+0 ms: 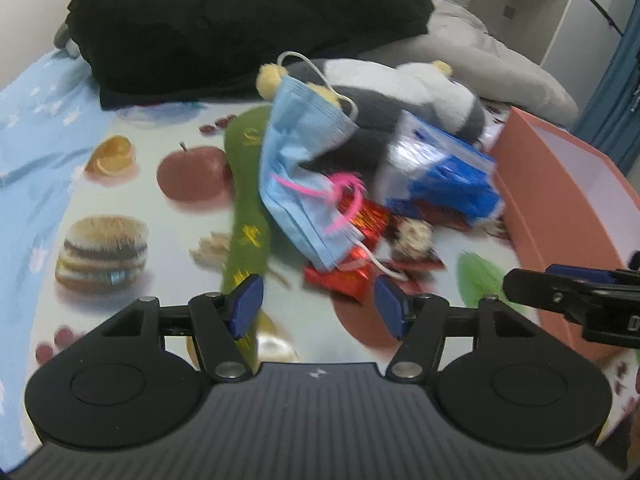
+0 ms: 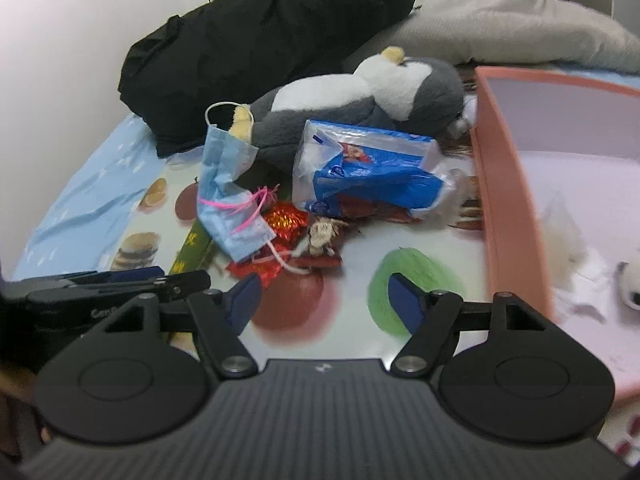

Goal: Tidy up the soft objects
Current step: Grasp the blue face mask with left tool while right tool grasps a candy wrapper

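A heap of soft things lies on a fruit-print cloth. It holds a grey and white plush penguin, a blue face mask with pink string, a blue and white plastic bag, red foil wrappers and a green sock. My left gripper stands open just short of the red wrappers, nothing between its fingers. My right gripper is open over bare cloth in front of the heap, empty. Each gripper shows at the edge of the other's view.
A salmon-pink box stands open to the right of the heap, with white soft items inside. A black bag and a grey pillow lie behind the heap. A light blue sheet spreads on the left.
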{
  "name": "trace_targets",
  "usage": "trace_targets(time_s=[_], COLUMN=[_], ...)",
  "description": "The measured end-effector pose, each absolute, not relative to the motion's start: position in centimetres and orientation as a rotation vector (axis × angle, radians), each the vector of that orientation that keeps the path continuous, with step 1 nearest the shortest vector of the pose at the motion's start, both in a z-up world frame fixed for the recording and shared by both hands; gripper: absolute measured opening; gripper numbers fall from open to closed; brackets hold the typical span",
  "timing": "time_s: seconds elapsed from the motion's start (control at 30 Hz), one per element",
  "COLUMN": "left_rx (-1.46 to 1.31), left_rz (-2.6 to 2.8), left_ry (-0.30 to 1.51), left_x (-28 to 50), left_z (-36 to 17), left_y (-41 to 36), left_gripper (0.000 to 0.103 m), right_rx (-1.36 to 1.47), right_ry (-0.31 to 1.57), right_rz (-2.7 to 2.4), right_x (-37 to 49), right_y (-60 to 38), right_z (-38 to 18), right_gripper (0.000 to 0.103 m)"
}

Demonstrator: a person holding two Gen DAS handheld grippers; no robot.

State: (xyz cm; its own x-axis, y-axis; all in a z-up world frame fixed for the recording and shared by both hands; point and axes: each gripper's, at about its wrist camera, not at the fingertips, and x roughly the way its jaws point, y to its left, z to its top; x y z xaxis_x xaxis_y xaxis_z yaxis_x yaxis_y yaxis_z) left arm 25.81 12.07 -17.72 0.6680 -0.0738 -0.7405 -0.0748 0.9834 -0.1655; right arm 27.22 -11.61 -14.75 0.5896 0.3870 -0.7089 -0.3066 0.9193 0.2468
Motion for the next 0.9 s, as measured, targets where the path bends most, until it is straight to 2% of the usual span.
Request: trace_targets(time_s=[0.23,0.4,0.47,0.63,0.7,0.73,0.77,0.87,0.9], left_rx=[-0.189,-0.165,-0.178,-0.251,-0.285,-0.299,-0.305,-0.351,-0.357], left_rz=[0.032,-0.02,-0.027,0.013,0.028,0.037,0.049,0.058,0.06], left_ry=[0.825,0.843,0.864,0.924,0.921,0.918,0.921,0.917,0.912], left_x=[29.2,30.4,30.8,31.5,31.6,31.7,31.9,31.9,31.8], left_z=[-18.9,-19.5,-19.8,-21.3,-21.6,-21.8,-22.0,-22.0,-21.7], left_y=[13.4,12.7,12.4,12.0,12.1,12.2,12.2,12.8,12.9], left_gripper=[0.066,0.058,0.05,0.047,0.041,0.034,0.023,0.006,0.006], right_rx=[0.143,0.166,0.174,0.184,0.191,0.194,0.194,0.189,0.19], right_ry=[0.905,0.936,0.951,0.969,0.979,0.986,0.989,0.984,0.984], right_rz=[0.427,0.421,0.417,0.408,0.408,0.406,0.405,0.41,0.41], right_x=[31.5,33.5,34.0,35.0,35.2,35.3,35.3,35.1,35.0], right_y=[-9.3,-8.6,-8.4,-8.3,-8.3,-8.3,-8.4,-8.6,-8.7], right_z=[-17.8,-19.5,-20.1,-21.2,-21.5,-21.6,-21.7,-21.5,-21.3], right_gripper=[0.056,0.055,0.055,0.053,0.045,0.039,0.038,0.034,0.033])
